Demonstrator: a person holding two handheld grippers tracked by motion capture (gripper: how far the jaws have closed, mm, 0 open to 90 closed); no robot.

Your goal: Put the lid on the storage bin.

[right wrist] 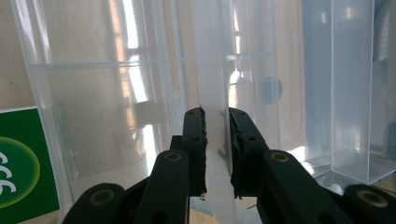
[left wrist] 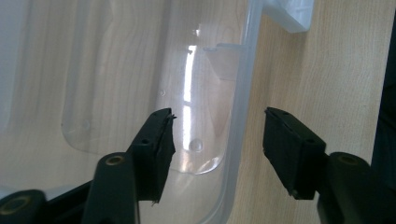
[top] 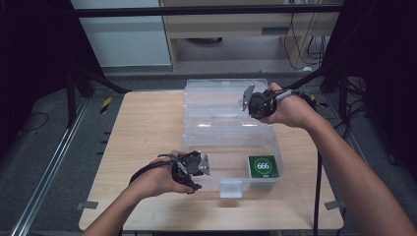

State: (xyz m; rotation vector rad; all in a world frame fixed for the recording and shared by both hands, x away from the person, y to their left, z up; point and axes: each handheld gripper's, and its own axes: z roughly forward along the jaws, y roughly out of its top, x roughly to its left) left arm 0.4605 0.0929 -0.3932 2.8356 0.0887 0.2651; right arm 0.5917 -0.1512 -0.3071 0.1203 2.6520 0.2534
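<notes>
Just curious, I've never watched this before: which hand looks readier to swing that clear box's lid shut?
Probably the right. Its tongs are shut on the raised lid. The left tongs stand apart, astride the box's near rim, without pressing it.

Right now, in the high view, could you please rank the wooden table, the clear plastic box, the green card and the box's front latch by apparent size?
1. Wooden table
2. Clear plastic box, open lid included
3. Green card
4. Front latch, only slightly smaller than the card
</notes>
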